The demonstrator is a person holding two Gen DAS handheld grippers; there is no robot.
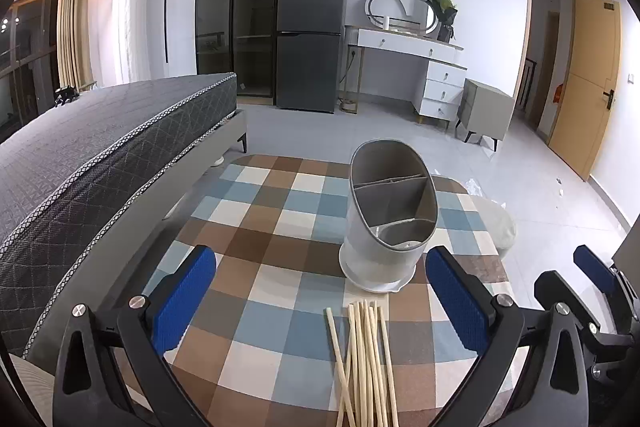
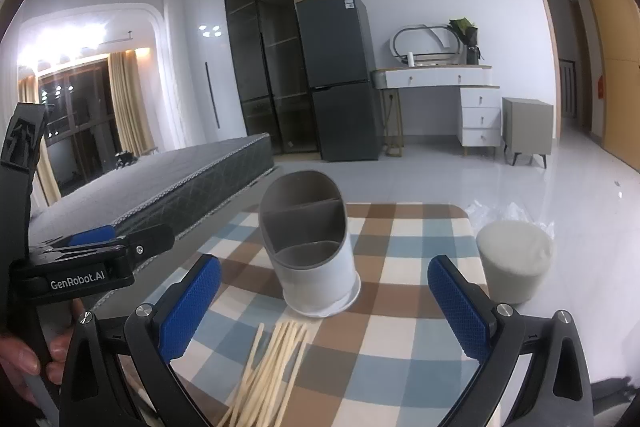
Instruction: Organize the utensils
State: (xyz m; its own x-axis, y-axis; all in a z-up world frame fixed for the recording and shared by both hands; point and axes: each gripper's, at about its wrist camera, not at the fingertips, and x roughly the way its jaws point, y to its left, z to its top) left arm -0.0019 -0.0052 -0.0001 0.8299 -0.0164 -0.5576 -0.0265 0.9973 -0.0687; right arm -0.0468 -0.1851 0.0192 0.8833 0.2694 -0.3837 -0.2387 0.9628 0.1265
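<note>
A bundle of pale wooden chopsticks [image 1: 362, 359] lies on the checked tablecloth [image 1: 264, 227], just in front of a grey and white utensil holder [image 1: 386, 215] with divided compartments. The holder looks empty. My left gripper [image 1: 320, 307] is open and empty, its blue pads either side of the chopsticks' far ends. My right gripper [image 2: 324, 311] is open and empty, above the same chopsticks [image 2: 272, 371] and near the holder [image 2: 312, 247]. The right gripper also shows at the right edge of the left wrist view [image 1: 592, 291], and the left gripper at the left of the right wrist view [image 2: 92, 247].
A bed with a dark mattress [image 1: 100, 147] runs along the table's left side. A white stool [image 2: 514, 263] stands by the table's right edge. A fridge [image 1: 312, 35], a dressing table [image 1: 416, 67] and a door [image 1: 580, 83] are far behind.
</note>
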